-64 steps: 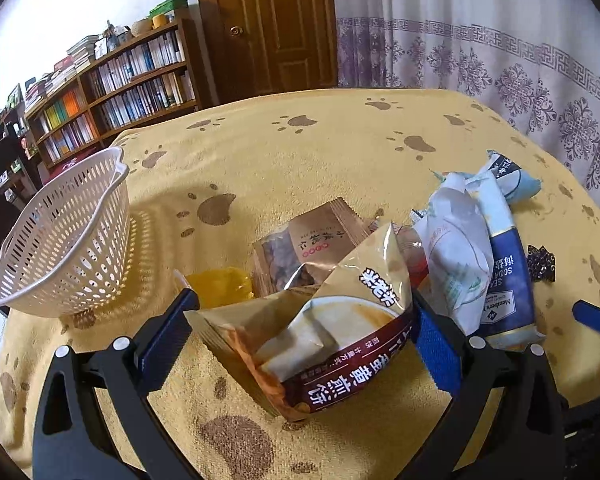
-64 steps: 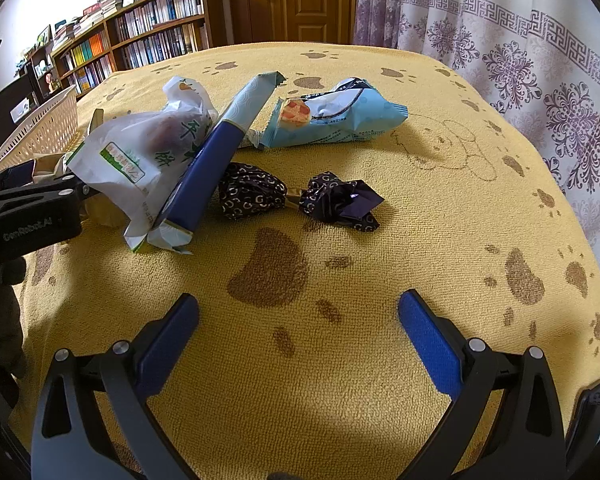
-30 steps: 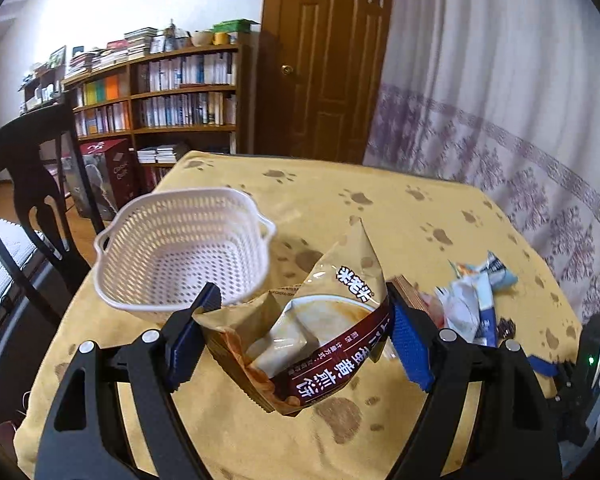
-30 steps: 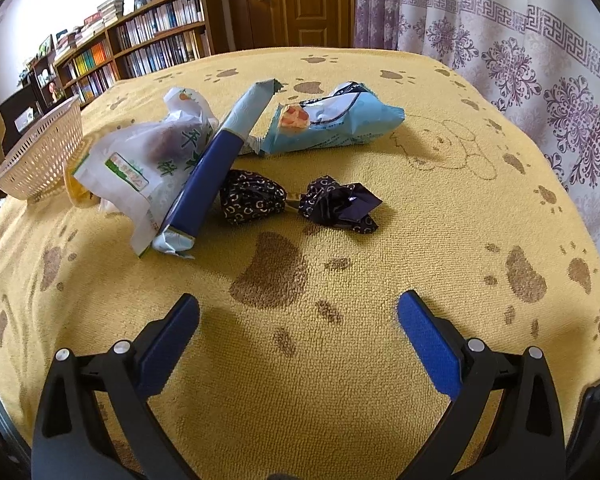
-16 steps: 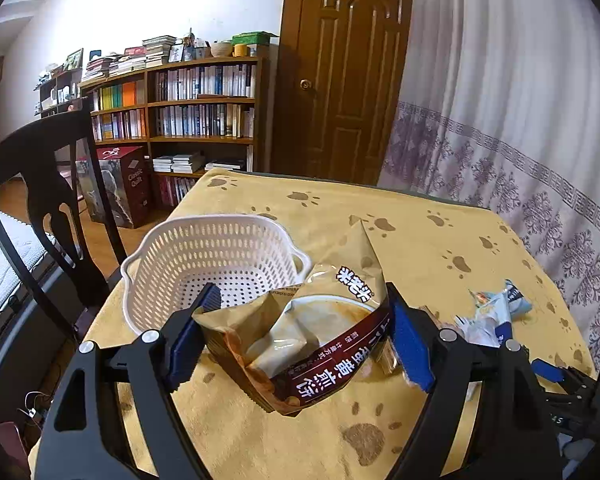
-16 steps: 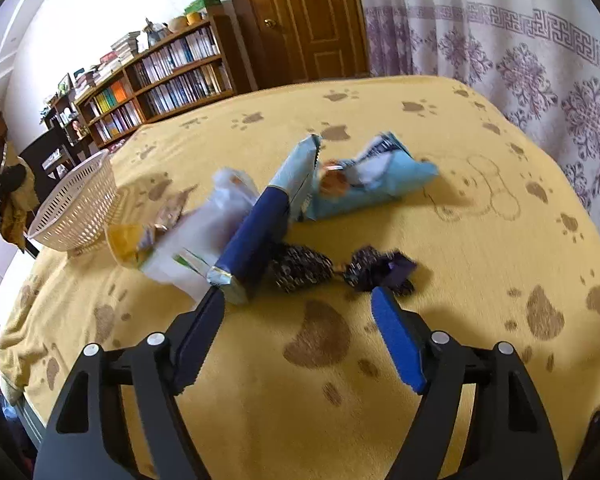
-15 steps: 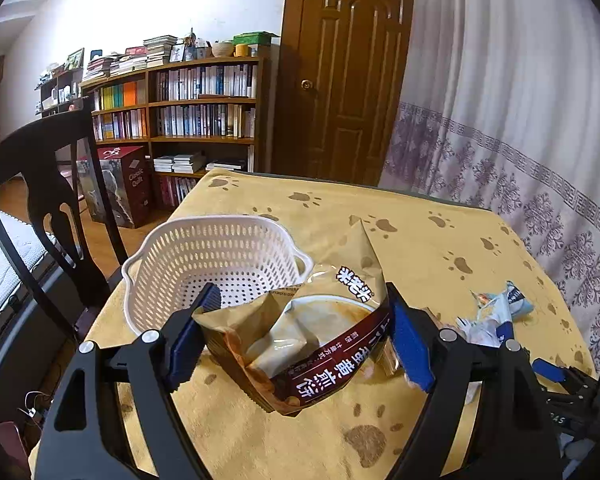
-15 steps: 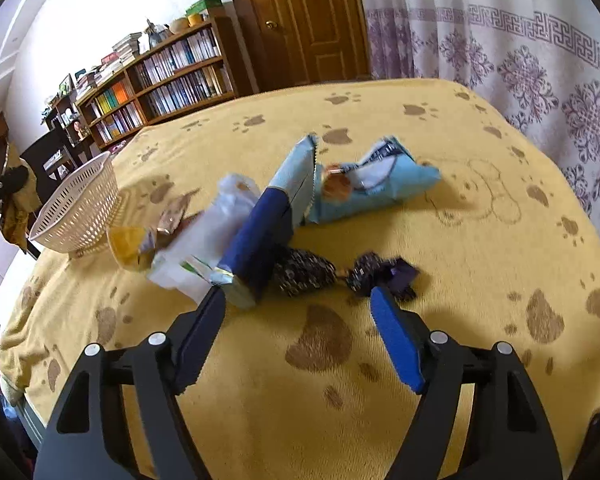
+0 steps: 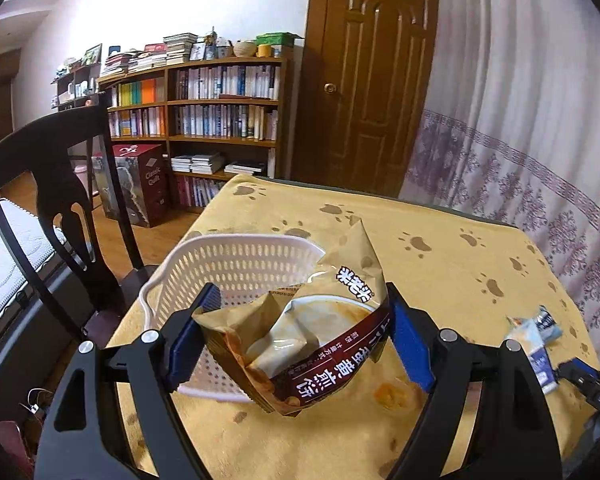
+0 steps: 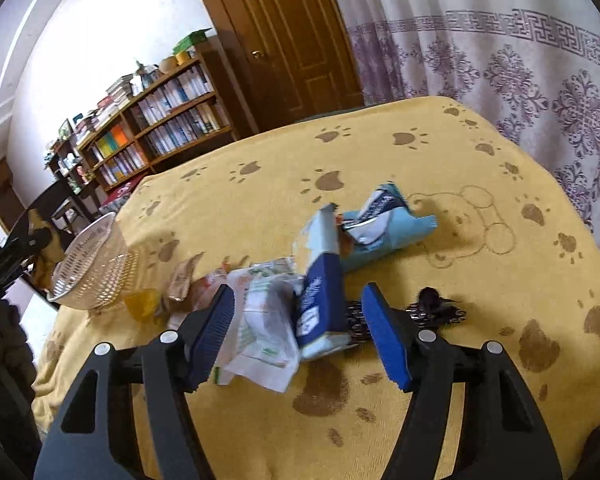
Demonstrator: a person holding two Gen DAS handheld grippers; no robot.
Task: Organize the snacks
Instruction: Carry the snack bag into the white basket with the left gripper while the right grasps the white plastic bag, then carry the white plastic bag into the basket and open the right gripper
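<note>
Here the left gripper (image 9: 300,336) is seen clamped on a crumpled tan and brown snack bag (image 9: 320,344), its blue pads pressed against either side of the packet. The bag is held above the near rim of the white perforated basket (image 9: 228,264), which stands at the corner of the yellow paw-print tablecloth (image 9: 440,264), beside a dark wooden chair (image 9: 48,184). A bookshelf (image 9: 204,120) and a brown door (image 9: 372,92) are seen behind.

The right gripper (image 10: 300,336) is held open, nothing caught between its pads; it is poised low over the pile of remaining snacks. Between the spread fingers, a white packet with green print (image 10: 264,332) and a navy and pale blue packet (image 10: 320,300) are framed. A light blue bag (image 10: 384,228) lies just behind them, and dark wrapped sweets (image 10: 436,308) lie to the right. The basket is seen well apart at the far left, with a yellow item (image 10: 142,300) and a small brown packet (image 10: 182,280) near it
</note>
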